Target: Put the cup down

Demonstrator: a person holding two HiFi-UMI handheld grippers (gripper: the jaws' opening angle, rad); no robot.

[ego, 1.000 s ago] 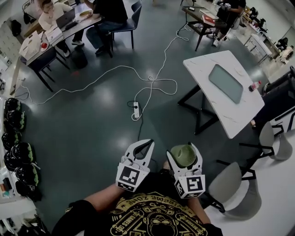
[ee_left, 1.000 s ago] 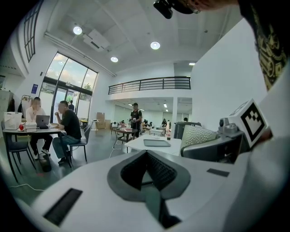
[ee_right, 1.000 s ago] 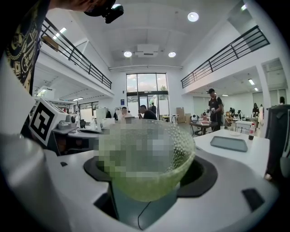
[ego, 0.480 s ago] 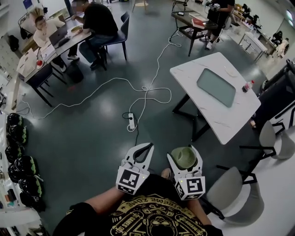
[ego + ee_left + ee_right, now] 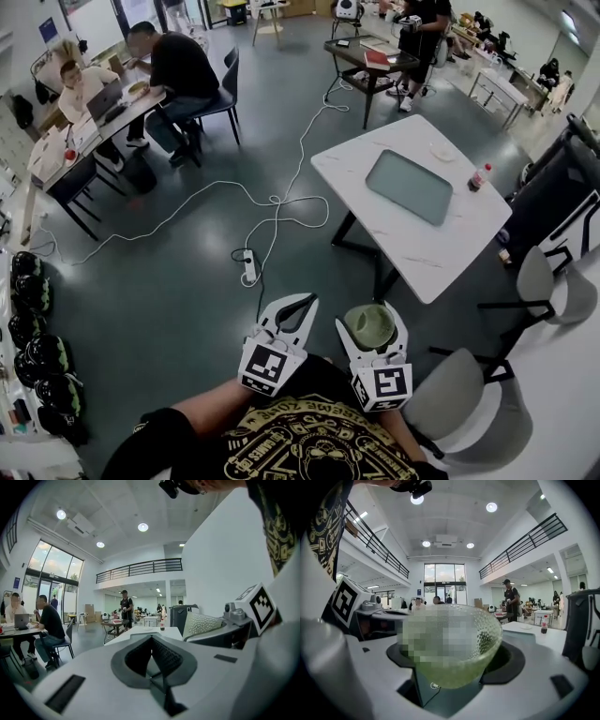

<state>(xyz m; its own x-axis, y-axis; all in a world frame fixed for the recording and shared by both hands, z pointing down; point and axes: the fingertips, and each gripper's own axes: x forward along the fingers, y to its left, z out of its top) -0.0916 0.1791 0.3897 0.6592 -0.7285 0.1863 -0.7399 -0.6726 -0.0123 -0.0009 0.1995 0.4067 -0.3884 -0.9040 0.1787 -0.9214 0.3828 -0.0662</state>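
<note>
At the far left edge of the head view we see a row of dark helmets (image 5: 33, 370) along the wall. Beyond them is a desk (image 5: 66, 155) where two people sit, one in a dark shirt (image 5: 178, 67). A white cable (image 5: 272, 202) loops across the dark green floor to a power strip (image 5: 249, 267).

Low in the middle, close to the person's black printed shirt (image 5: 309, 441), we find the left gripper (image 5: 307, 302). In the left gripper view its jaws are pressed together at the tips with nothing between them (image 5: 151, 639).

Just beside it, to the right, is the right gripper (image 5: 372, 317). It pinches a green cup (image 5: 370, 325), mouth up, between its two jaws. In the right gripper view the cup (image 5: 487, 639) is translucent and covered in small dimples. It sits upright in the hollow between the jaws (image 5: 450, 641). We see it held in the air above the floor, well apart from any table.

Further right stands a white table (image 5: 436, 253), carrying a grey-green tray (image 5: 410, 187), a small white plate (image 5: 442, 151) and a red-capped bottle (image 5: 476, 177). Two grey chairs sit at the right, one near the right gripper (image 5: 459, 398) and one beside the table (image 5: 553, 281).
</note>
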